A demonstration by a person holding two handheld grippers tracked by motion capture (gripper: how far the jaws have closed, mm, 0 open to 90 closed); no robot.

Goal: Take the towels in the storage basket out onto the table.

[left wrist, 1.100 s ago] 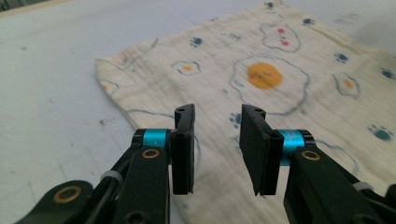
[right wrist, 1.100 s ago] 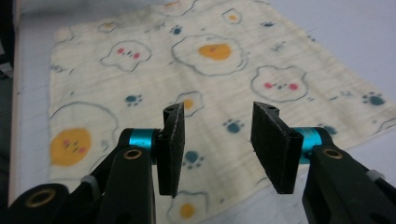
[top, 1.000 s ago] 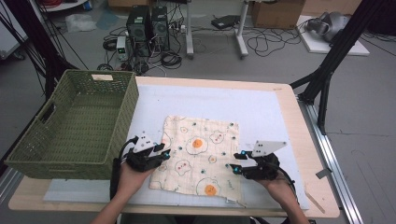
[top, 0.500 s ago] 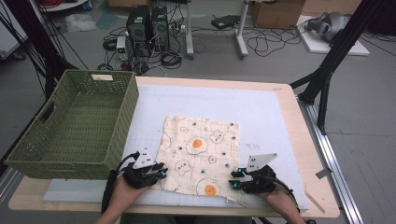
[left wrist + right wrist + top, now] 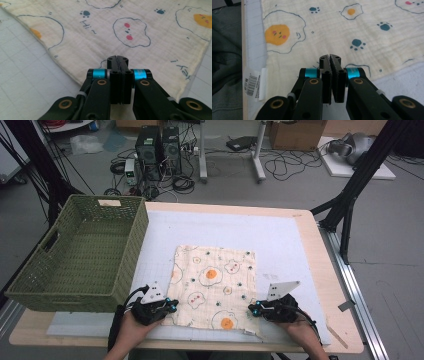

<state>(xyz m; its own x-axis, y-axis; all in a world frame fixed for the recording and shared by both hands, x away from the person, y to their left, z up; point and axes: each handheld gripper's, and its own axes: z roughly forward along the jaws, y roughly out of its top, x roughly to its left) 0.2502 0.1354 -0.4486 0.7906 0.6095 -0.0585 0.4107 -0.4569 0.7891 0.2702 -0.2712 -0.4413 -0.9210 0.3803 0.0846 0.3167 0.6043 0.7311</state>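
Observation:
A cream cloth (image 5: 215, 285) printed with fried eggs and paw marks lies flat on the white mat. My left gripper (image 5: 171, 306) is at its near left corner, jaws shut. In the left gripper view the closed tips (image 5: 117, 58) rest over the cloth's (image 5: 130, 30) edge, with no fabric seen between them. My right gripper (image 5: 254, 309) is at the near right corner. In the right gripper view its tips (image 5: 330, 57) are pressed together over the cloth (image 5: 337, 30), with only a thin slit at the top.
A green woven basket (image 5: 127, 265) stands at the table's left, close to my left hand. A white barcode label (image 5: 255, 83) hangs off the cloth's near corner by the table's front edge. The white gridded mat (image 5: 280, 240) stretches beyond the cloth to the back and right.
Both grippers have slid towards the person, from the cloth's middle sides down to its near corners. The cloth lies where it was.

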